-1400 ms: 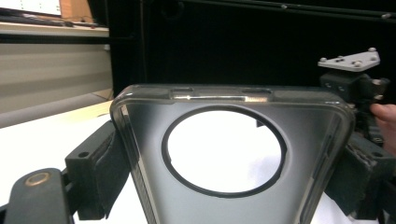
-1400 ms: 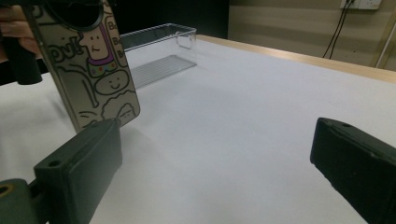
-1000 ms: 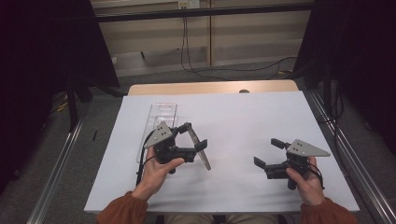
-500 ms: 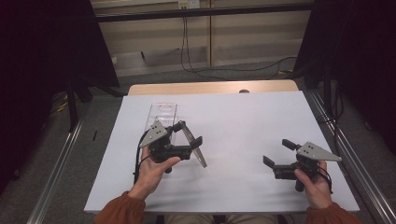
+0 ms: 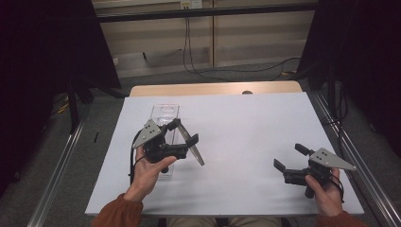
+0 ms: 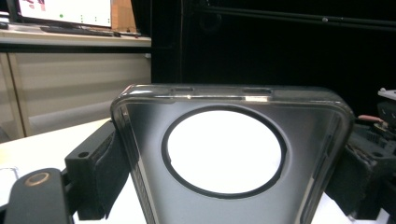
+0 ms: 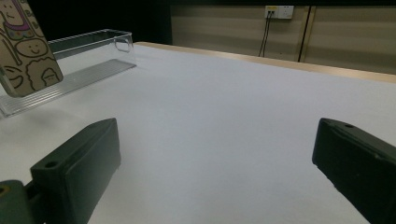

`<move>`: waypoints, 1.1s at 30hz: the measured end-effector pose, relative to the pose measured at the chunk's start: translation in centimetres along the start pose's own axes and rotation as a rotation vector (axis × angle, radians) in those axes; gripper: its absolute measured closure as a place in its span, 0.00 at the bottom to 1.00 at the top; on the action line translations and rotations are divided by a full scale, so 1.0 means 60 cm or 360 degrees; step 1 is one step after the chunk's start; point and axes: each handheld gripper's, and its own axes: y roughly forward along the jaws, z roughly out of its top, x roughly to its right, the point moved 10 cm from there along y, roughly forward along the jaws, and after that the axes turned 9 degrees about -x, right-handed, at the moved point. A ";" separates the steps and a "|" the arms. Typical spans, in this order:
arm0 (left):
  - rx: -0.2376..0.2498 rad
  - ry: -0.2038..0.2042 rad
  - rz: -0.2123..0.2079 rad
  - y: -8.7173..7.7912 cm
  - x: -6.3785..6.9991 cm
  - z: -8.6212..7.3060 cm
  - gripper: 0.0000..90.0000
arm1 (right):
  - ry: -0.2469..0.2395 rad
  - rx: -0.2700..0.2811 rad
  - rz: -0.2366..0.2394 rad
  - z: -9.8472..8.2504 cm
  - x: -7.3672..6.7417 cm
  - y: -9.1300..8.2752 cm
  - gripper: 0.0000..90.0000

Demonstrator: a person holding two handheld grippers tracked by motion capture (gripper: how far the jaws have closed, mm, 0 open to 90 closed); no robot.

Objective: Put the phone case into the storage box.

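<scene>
Between the left gripper's (image 5: 186, 134) clenched fingers, phone case (image 6: 232, 154); right gripper (image 5: 292, 157) released.

a white-topped table (image 5: 246, 142) carries a clear plastic tray (image 5: 165, 113) at about ten o'clock.

Phone case (image 6: 233, 186) glossy clear plastic; tray (image 5: 164, 113) clear plastic; table cover (image 5: 246, 127) matt white

Rust-orange sleeves (image 5: 116, 213), black hand-held grippers (image 5: 184, 134) — grey triangular plates (image 5: 333, 159)
</scene>
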 end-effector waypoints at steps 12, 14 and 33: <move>0.0034 -0.0045 0.0054 -0.017 -0.016 0.013 0.14 | 0.0025 0.0012 -0.0055 -0.014 0.007 -0.025 0.00; 0.0039 -0.0040 0.0067 -0.020 -0.020 0.016 0.14 | 0.0024 0.0009 -0.0066 -0.017 0.008 -0.029 0.00; 0.0057 -0.0094 0.0200 -0.060 -0.063 0.041 0.14 | 0.0000 0.0012 -0.0043 -0.020 0.007 -0.027 0.00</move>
